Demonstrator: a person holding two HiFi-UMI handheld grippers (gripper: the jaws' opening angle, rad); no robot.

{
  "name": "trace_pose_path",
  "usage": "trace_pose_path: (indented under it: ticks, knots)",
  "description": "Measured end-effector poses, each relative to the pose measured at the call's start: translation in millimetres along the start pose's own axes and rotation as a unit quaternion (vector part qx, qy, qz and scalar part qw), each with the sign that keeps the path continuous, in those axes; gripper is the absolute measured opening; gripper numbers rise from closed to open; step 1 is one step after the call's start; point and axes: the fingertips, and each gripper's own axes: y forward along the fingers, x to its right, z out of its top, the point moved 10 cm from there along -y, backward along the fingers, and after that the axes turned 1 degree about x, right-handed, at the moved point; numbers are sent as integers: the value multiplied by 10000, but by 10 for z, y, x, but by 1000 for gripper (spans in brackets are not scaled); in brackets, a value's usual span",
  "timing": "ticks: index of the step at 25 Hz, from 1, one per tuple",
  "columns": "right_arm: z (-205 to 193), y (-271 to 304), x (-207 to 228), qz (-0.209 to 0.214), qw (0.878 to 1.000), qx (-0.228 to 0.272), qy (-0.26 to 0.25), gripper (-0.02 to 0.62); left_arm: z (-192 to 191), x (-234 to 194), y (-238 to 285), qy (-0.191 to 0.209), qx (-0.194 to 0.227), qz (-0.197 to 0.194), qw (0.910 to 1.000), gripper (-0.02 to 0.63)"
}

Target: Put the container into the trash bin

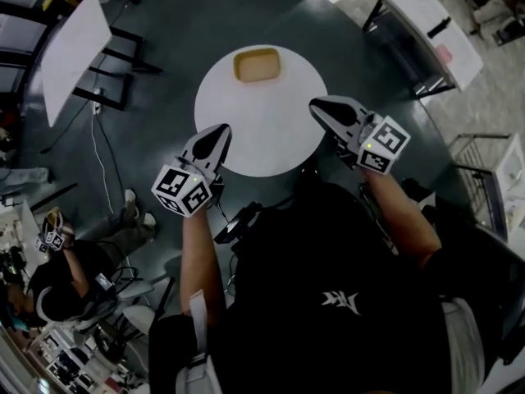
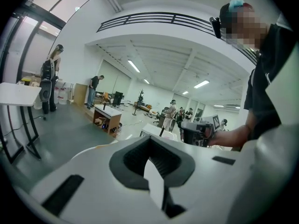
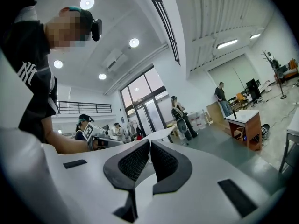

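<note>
A shallow tan container (image 1: pixel 257 64) lies on the far part of a round white table (image 1: pixel 271 138), seen in the head view. My left gripper (image 1: pixel 223 128) hangs over the table's near left edge, jaws shut and empty. My right gripper (image 1: pixel 315 104) is over the table's right edge, also shut with nothing in it. Both point toward the table and stay well short of the container. In the left gripper view the closed left gripper (image 2: pixel 150 140) faces the room, with the right gripper (image 2: pixel 200 130) beside it. The right gripper (image 3: pixel 149 143) shows shut in its own view.
A white folding table (image 1: pixel 74 43) stands at the back left and a white desk (image 1: pixel 435 23) at the back right. A wire cart (image 1: pixel 484 179) is at the right. A person (image 1: pixel 57 277) sits low at the left, with cables on the dark floor.
</note>
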Motion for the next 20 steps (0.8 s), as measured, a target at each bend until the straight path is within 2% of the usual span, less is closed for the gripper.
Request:
trace_pose_path:
  ticks: [10, 16, 20]
  knots:
    - [224, 335, 726, 168, 9997, -132, 69, 41, 339, -316, 483, -79, -225, 327, 9992, -2]
    - [159, 621, 973, -36, 9996, -259, 81, 41, 428, -696, 646, 21, -430, 272, 9987, -2]
    - [109, 793, 1098, -234, 9987, -436, 136, 43, 412, -963, 761, -46, -571, 259, 9980, -2]
